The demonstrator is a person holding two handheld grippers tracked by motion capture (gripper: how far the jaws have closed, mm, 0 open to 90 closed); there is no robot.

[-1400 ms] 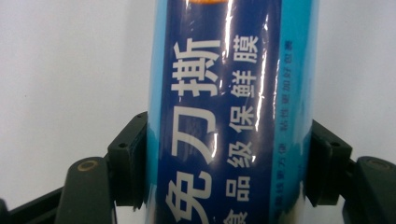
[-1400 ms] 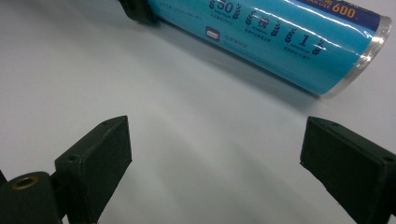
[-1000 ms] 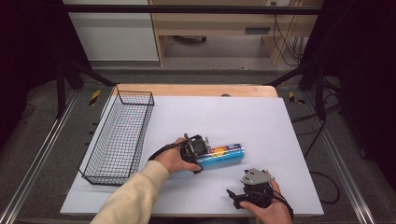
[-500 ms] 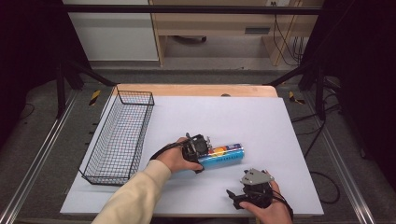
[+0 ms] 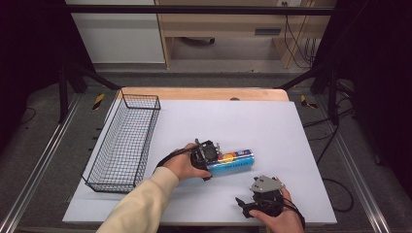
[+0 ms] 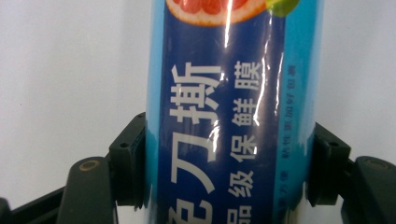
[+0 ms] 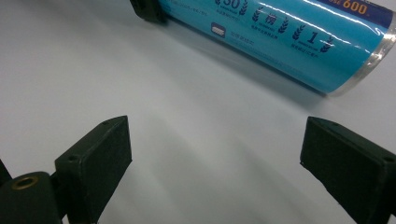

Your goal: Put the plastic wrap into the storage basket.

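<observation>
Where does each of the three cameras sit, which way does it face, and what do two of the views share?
High view: above the person's side, looking forward and down on the white table and black wire basket; both forearms and hands show.
Left gripper view: on the left gripper, looking along its jaws, shut on the blue plastic-wrapped roll.
Right gripper view: on the right gripper, jaws open above the table.
Shared: all three show the roll.
</observation>
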